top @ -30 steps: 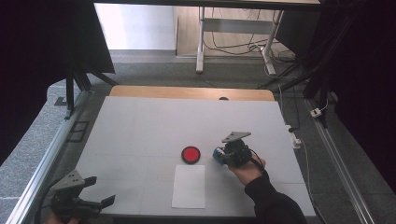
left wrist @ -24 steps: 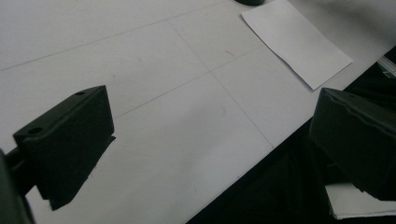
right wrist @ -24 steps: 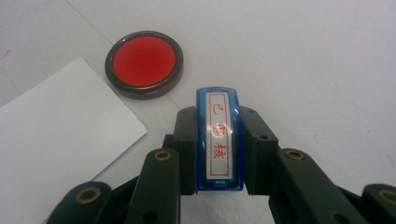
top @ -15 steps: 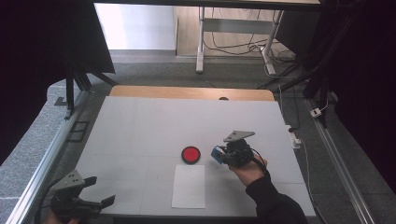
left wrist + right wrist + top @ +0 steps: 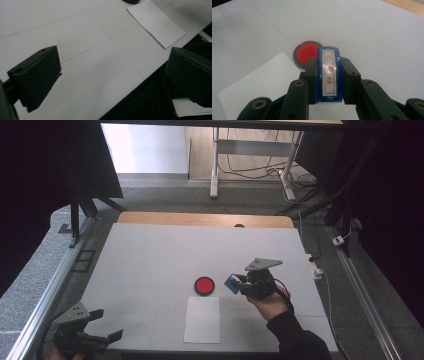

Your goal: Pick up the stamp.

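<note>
A blue stamp (image 5: 329, 75) with red characters on its white label is clamped between the jaws of my right gripper (image 5: 329, 82). In the high view the right gripper (image 5: 239, 284) hovers above the table with the stamp (image 5: 231, 283) pointing left, just right of a round red ink pad (image 5: 204, 285). The ink pad (image 5: 306, 53) lies beyond the stamp in the right gripper view. A white sheet of paper (image 5: 202, 319) lies below the pad, near the front edge. My left gripper (image 5: 106, 329) rests at the table's front left corner, its jaws wide apart with nothing between them (image 5: 112, 75).
The white table (image 5: 165, 255) has a wooden strip along its far edge. Metal rails (image 5: 45, 295) run along both sides, with cables (image 5: 320, 270) on the floor at the right. The paper (image 5: 156, 22) shows at the top of the left gripper view.
My right gripper has risen a little with the stamp in it and shifted slightly. The left gripper, ink pad and paper have not moved.
</note>
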`<state>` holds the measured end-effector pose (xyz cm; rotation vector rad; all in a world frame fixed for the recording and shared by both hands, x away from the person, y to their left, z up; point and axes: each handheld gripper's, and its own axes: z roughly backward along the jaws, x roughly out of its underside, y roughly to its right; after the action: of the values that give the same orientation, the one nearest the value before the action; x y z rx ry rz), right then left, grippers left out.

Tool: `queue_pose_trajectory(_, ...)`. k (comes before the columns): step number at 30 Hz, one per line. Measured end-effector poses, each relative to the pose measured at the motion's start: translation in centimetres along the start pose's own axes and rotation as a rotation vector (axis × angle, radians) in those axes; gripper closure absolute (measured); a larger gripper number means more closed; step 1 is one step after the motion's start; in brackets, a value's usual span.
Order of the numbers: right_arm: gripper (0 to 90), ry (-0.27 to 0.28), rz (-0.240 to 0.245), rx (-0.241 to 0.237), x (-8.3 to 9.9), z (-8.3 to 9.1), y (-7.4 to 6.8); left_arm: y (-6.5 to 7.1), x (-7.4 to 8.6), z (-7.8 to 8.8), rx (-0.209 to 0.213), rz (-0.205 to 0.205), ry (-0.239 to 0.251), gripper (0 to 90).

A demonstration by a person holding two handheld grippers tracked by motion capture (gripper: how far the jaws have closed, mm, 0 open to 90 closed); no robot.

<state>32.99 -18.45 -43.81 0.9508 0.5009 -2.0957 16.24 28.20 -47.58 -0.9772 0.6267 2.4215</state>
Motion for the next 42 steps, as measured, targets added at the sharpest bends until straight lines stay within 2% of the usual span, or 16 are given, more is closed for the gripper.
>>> queue_pose_trajectory(12, 71.0, 0.052, -0.017, -0.06, -0.6, 1.2, -0.7, 0.0, 0.0, 0.0, 0.006, 0.005, 0.004, 0.0)
queue_pose_trajectory(34, 70.9, 0.122, -0.018, -0.175, -1.6, 2.3, -2.5, 0.2, -0.2, 0.1, 0.022, -0.017, 0.028, 0.0)
queue_pose_trajectory(39, 71.0, 0.128, -0.008, -0.203, -1.9, 2.3, -3.2, 0.3, -0.5, 0.1, 0.05, -0.022, 0.048, 0.0)
queue_pose_trajectory(42, 70.9, 0.129, 0.002, -0.217, -2.1, 2.3, -3.5, 0.3, -0.9, -0.1, 0.087, -0.032, 0.054, 0.0)
